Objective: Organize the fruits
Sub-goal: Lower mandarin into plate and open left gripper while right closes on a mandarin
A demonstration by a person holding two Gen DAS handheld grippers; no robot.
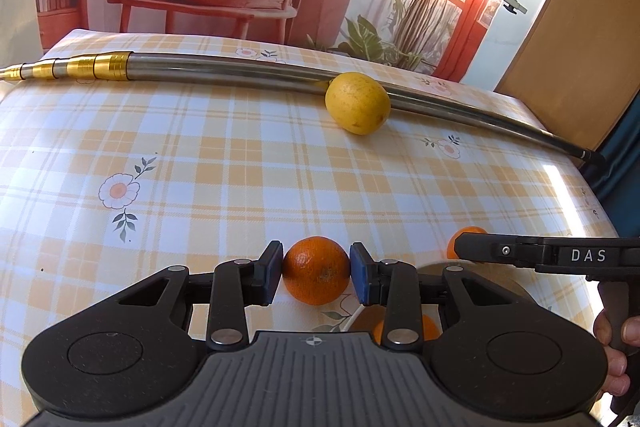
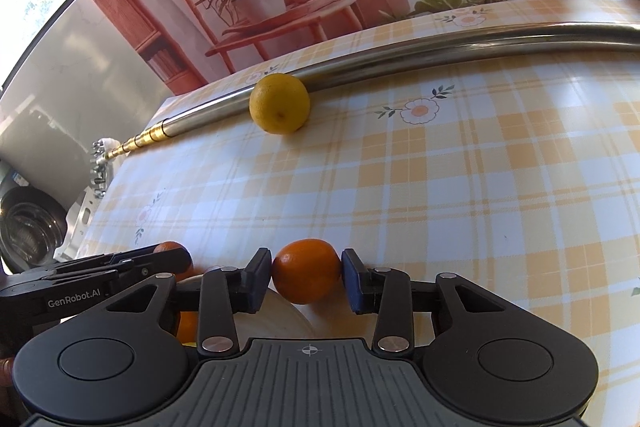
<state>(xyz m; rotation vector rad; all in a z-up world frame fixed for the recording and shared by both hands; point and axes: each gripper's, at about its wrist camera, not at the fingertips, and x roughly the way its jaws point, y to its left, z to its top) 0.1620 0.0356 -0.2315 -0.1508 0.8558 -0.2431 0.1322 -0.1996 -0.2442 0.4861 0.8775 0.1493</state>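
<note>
Two grippers, an orange in each, over the checked worktop (image 1: 240,155).

The left gripper (image 1: 316,273) has its fingers pressed on an orange (image 1: 316,270); the right gripper (image 2: 307,277) clamps a second orange (image 2: 307,275) above a pale plate (image 2: 280,319). A lemon (image 1: 357,103) rests against a metal pole (image 1: 240,67) at twelve o'clock. Only the right view shows a glass bowl (image 2: 28,227) at nine o'clock, off the worktop.
</note>
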